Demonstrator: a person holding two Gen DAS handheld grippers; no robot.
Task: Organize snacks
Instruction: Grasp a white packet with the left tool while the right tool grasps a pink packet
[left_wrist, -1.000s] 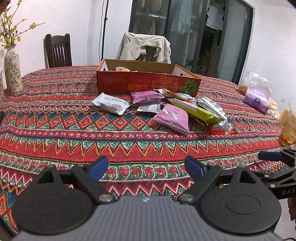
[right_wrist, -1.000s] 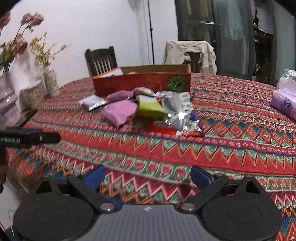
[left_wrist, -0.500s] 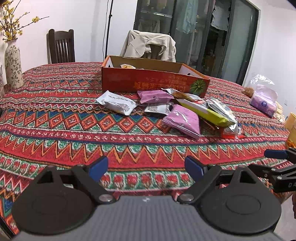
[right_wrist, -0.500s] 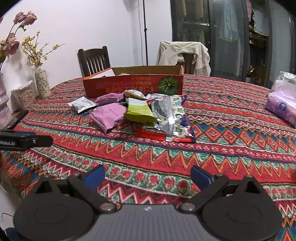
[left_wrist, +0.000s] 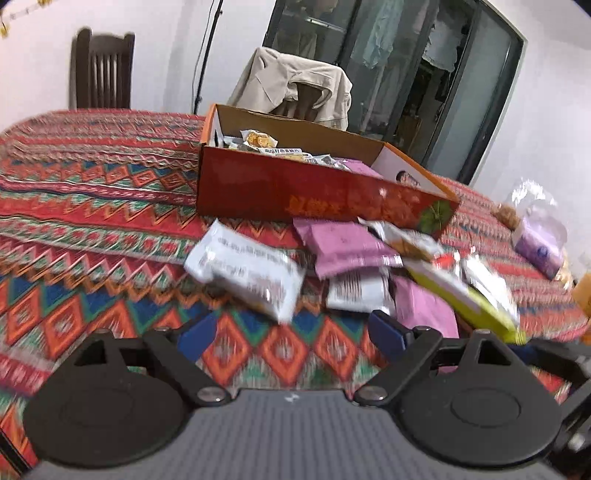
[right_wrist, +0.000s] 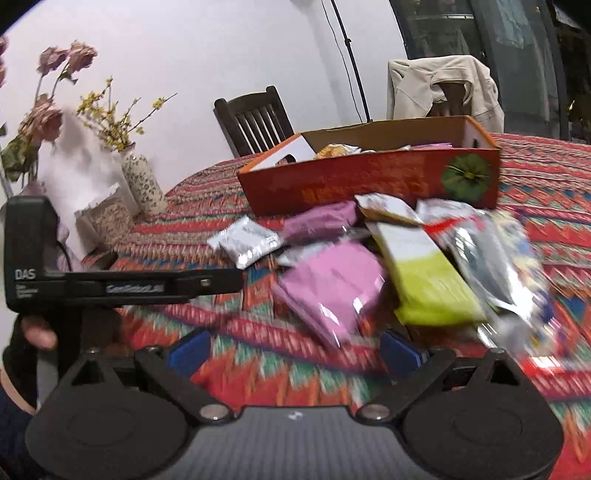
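1. The left gripper (left_wrist: 291, 328) hangs over the patterned tablecloth (left_wrist: 92, 229) with its blue pads apart and nothing between them. Just beyond it lies the white foil packet (left_wrist: 245, 271), the leftmost of the loose snacks, flat and a little askew.
2. That white packet looks light, crinkly and slick. It will likely slide on the cloth if pushed, so I would pinch it across a short sealed edge, not over the puffed middle.
3. Behind the pile stands the red cardboard box (left_wrist: 295, 192), open at the top and already holding several snacks. It is probably where the rest belong.
4. In the middle, touching the box's near wall, sits a purple pouch (left_wrist: 343, 245). A second pink pouch (right_wrist: 332, 284) lies nearer, close in front of the right gripper (right_wrist: 293, 350), whose pads also stand apart and empty.
5. Both pouches seem soft and air-filled. A gentle squeeze at a crimped end should hold them without crushing the contents.
6. Further right, the yellow-green packet (right_wrist: 428, 280) overlaps its neighbours. It looks flatter and stiffer, best taken by a long edge.
7. Rightmost, the silver bag (right_wrist: 487, 266) is blurred. It appears thin, shiny and slippery.
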